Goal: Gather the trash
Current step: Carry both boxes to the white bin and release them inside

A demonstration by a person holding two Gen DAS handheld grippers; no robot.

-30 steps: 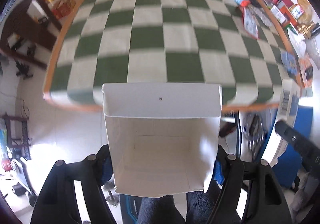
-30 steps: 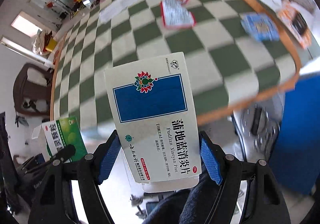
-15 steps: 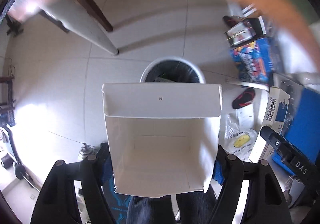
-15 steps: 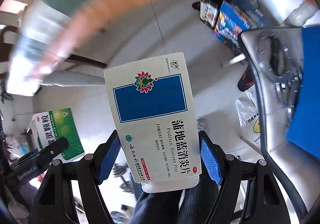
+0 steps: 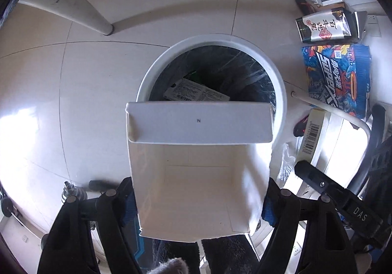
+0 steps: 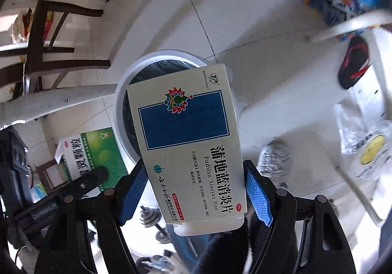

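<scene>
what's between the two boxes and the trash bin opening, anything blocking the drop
Nothing visible blocks it. The left hand-held gripper holds the white box right over the trash bin, whose mouth is open, with some trash deep inside. The right hand-held gripper holds the blue medicine box above the same bin.

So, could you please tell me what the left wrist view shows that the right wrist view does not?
Only the left wrist view shows inside the trash bin: a printed packet on the black liner. Only the right wrist view shows the blue medicine box's printed front and a dumbbell on the floor. Both show the bin below, each tool shut on a box: left tool on the white-backed box, right tool.
</scene>
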